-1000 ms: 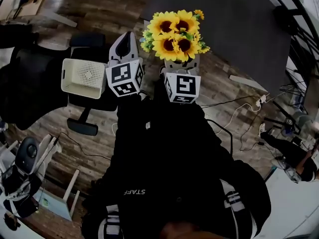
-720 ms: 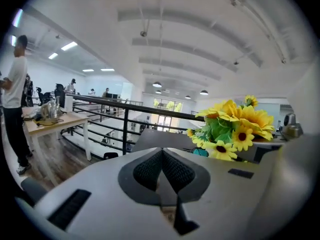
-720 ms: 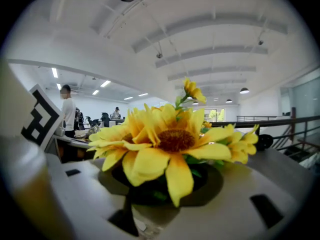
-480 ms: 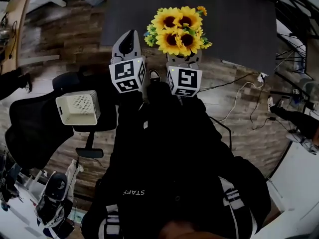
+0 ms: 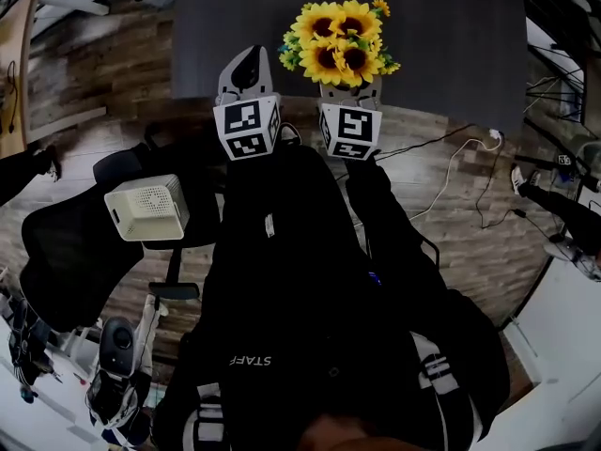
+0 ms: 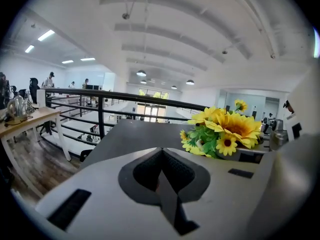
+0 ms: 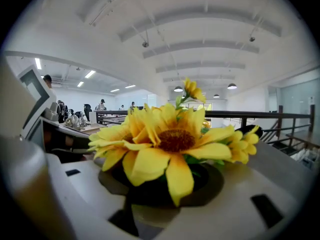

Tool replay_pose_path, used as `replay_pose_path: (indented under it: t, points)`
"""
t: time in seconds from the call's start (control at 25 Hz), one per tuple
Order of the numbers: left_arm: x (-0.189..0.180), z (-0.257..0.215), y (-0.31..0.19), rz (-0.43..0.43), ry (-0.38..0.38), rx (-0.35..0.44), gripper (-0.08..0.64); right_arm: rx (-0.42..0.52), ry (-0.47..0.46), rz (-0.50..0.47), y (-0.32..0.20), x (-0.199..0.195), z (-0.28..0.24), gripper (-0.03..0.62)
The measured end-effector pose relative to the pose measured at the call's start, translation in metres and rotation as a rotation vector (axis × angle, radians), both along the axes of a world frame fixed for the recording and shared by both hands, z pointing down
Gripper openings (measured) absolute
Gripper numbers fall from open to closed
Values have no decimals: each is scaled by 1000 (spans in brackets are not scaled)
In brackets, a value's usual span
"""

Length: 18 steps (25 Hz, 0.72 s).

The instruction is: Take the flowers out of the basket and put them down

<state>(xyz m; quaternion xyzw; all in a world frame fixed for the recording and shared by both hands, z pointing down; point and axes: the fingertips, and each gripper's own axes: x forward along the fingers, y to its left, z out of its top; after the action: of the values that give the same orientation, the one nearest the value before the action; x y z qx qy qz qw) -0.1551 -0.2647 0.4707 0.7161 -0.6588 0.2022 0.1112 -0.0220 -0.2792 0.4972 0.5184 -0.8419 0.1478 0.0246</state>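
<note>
The flowers (image 5: 338, 45) are already out of the basket (image 5: 146, 208), which sits well apart on a black chair (image 5: 66, 252) at the near left, so the step in hand looks like the putting down. The right gripper (image 5: 349, 90) pinches the bunch low down, under the blooms. In the right gripper view the yellow heads spread right over the jaws and dark stems run down between them, though the exact spot where the pads press is hidden by petals. The bunch stands roughly upright, its heads on the far side of the gripper and over the near edge of the dark grey table (image 5: 451, 45). Whether it hangs above the top or already touches it cannot be told. The left gripper (image 5: 246, 64) is just to the left of the flowers, also at the table's near edge, with its jaws pressed together and nothing between them. In its own view the bunch shows off to the right, clear of it. The next move likely calls for bringing the stems down onto a bare part of the table and then spreading the right jaws so the bunch settles. Being top-heavy, it may tip over once freed.
</note>
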Motion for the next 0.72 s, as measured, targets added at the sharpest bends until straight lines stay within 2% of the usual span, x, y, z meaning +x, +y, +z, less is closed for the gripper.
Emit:
replay_pose_path:
  t: [0.2,0.44,0.72]
  points:
    - [2,27,-9,24,-5,-41,2,-9,23,10,-14,-4,32,241]
    - [-8,55,-12,39,-11,-94,2,-63,36,21,-26,-16,78,242]
    - [-19,77,-11,54,-1,-127,2,-65,47,31,-30,-21,103,250]
